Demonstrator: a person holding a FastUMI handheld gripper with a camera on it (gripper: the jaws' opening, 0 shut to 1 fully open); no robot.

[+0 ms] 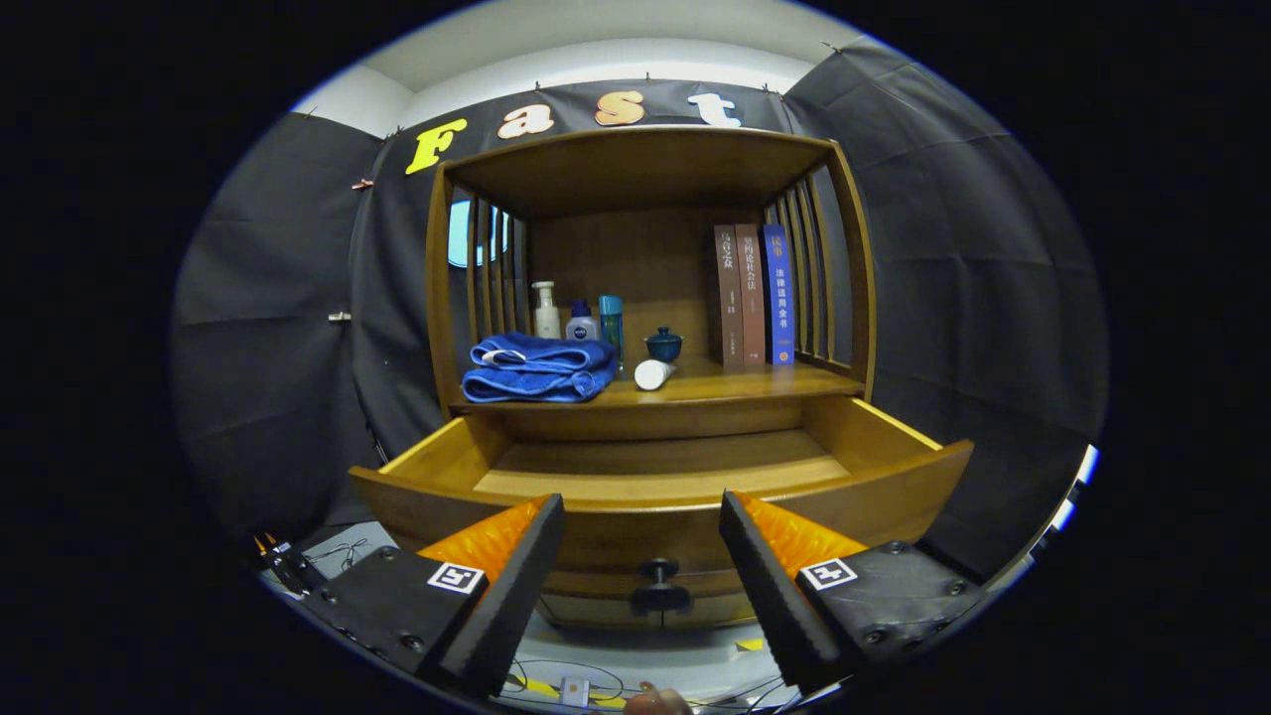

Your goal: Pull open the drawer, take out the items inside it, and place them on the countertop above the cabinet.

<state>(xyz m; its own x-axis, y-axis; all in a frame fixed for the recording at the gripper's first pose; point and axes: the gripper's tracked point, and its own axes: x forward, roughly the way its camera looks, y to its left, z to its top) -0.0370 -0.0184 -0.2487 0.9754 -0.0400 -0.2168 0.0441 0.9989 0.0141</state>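
Drawer: the curved-front brown wooden drawer (635,477) stands pulled well out of the brown wooden slat-sided cabinet (650,288); the part of its floor that shows is bare, and nothing can be seen inside, though the front wall hides the nearest strip.
Knob: one small dark round knob (659,571) sits on the drawer front, below the drawer's rim and between the jaws.
Gripper: the gripper (642,516) hangs in front of the drawer, its jaws wide apart and holding nothing, their tips level with the drawer's front rim.
Desk: the cabinet's wooden countertop (715,382), just above and behind the drawer, carries all the loose things.
Count on the desk: one folded blue towel (538,367) at the end above the drawer's left corner; behind the towel one white pump bottle (546,312), one small white bottle with a blue cap (582,322) and one teal tube-shaped bottle (611,320); one small dark blue lidded pot (663,344) above the drawer's middle; one white cylinder lying on its side (652,374) in front of the pot; three upright books (753,296), two brown and one blue, above the drawer's right part.
Progress: opening is done, and by the look of the bare drawer the emptying seems done or nearly so.
Left: which of the desk's things came from the drawer cannot be told; at most a check of the hidden front strip.
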